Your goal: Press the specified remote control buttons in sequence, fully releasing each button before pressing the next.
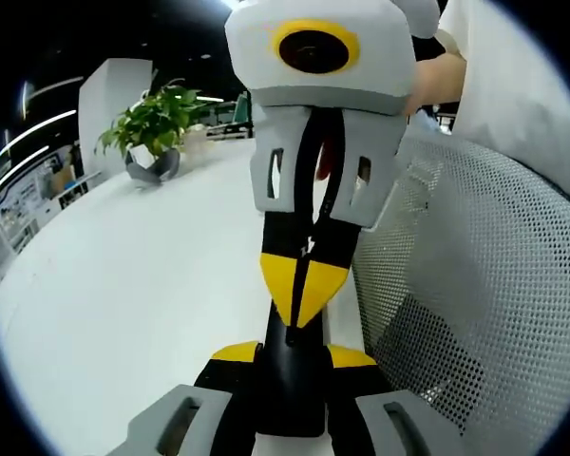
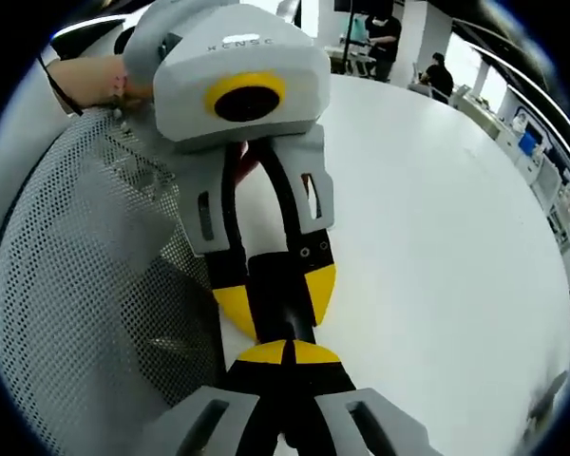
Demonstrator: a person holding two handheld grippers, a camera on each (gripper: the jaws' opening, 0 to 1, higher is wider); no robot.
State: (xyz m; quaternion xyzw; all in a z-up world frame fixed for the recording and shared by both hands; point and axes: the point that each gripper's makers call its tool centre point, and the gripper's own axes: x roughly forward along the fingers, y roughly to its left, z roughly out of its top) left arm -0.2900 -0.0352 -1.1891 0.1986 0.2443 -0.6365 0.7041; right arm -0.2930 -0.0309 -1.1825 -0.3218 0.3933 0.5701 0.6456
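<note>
Left gripper (image 1: 293,355) fingers clamp a black bar, likely the remote (image 1: 290,394), at the white counter (image 1: 133,285) edge beside a mesh chair (image 1: 475,304). Right gripper (image 2: 290,353) fingers closed, tips against the remote. Buttons unreadable. Press straight and light; lift fully clear before the next button; hold the left grip steady.
</note>
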